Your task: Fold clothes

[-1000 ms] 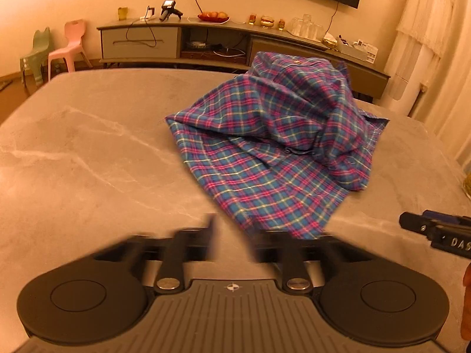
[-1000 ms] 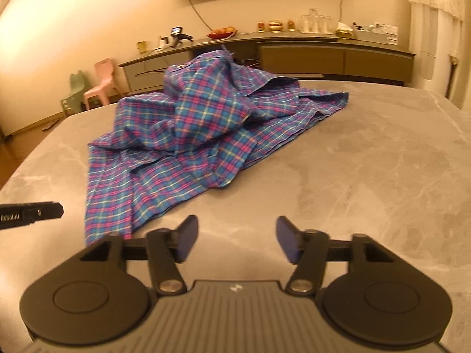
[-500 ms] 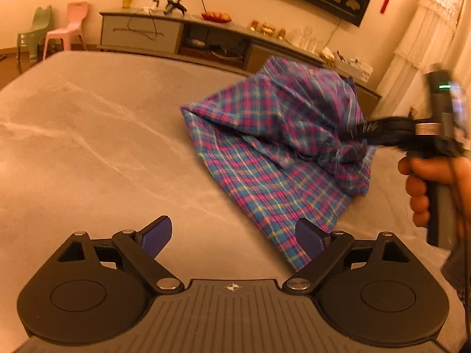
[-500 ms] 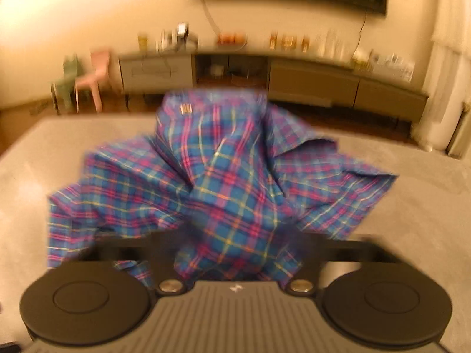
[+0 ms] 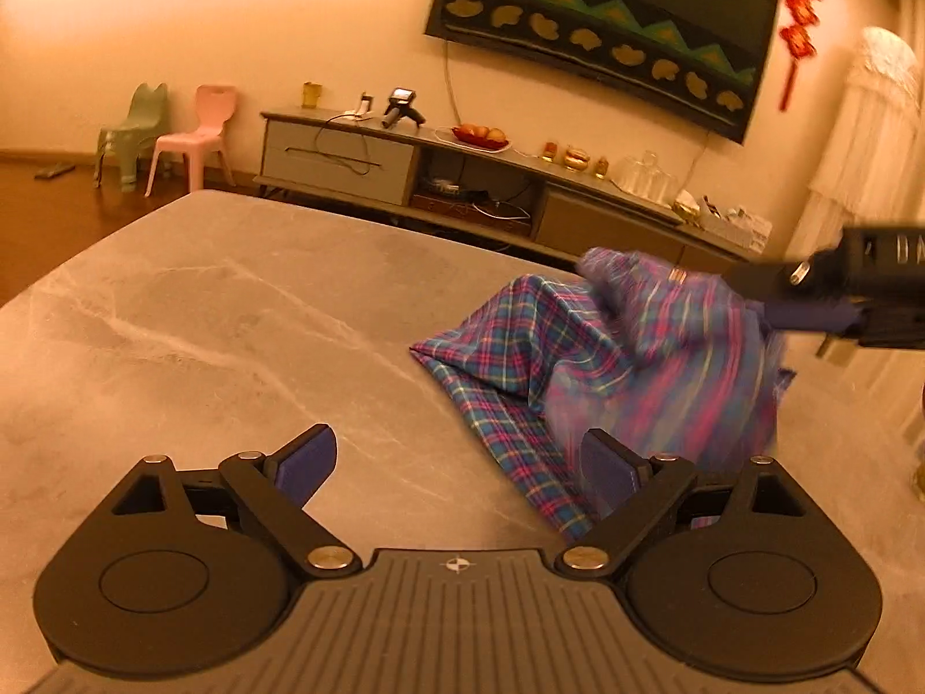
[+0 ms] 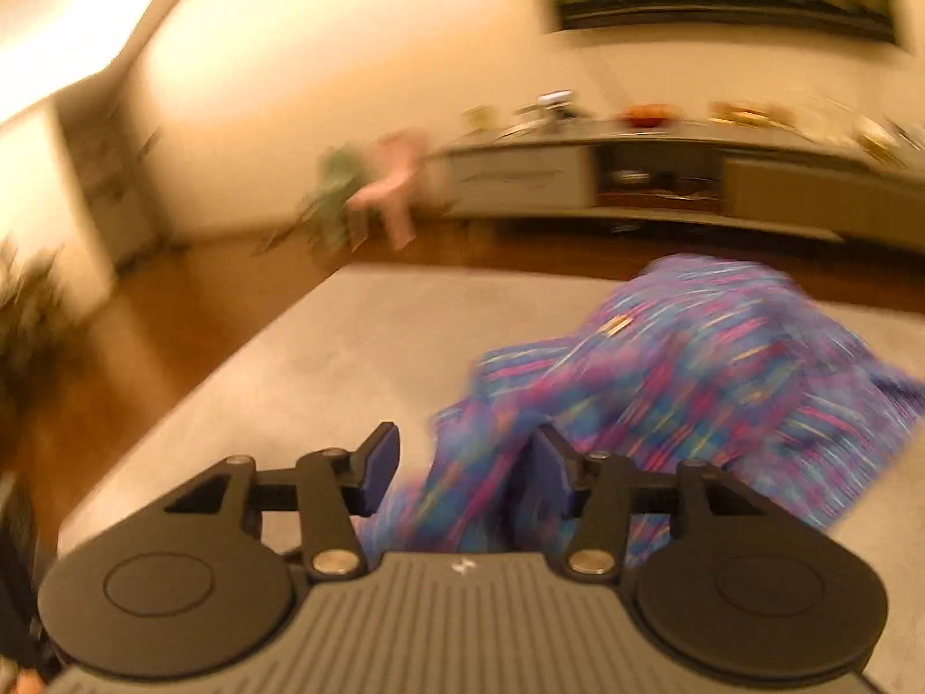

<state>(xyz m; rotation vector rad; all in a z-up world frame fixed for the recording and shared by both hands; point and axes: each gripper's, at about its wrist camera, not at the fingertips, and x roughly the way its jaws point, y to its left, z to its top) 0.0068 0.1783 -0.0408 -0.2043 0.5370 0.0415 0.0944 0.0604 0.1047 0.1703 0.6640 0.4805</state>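
Observation:
A blue, pink and yellow plaid shirt (image 5: 613, 358) lies crumpled on the grey marble table (image 5: 219, 312), at the right in the left wrist view. My left gripper (image 5: 457, 462) is open and empty, its right finger beside the shirt's near edge. In the right wrist view the shirt (image 6: 694, 381) is blurred with motion. My right gripper (image 6: 462, 462) has its jaws apart with shirt fabric lying between them. It also shows in the left wrist view (image 5: 809, 312), at the shirt's raised right side.
A long TV cabinet (image 5: 462, 173) with a fruit plate and small items stands behind the table. Pink and green child chairs (image 5: 173, 133) stand at the back left. The table's left edge (image 6: 202, 381) drops to a wooden floor.
My right gripper has swung leftward with shirt fabric between its jaws; the shirt's right side is blurred with motion. The left gripper has tilted up and stays wide open.

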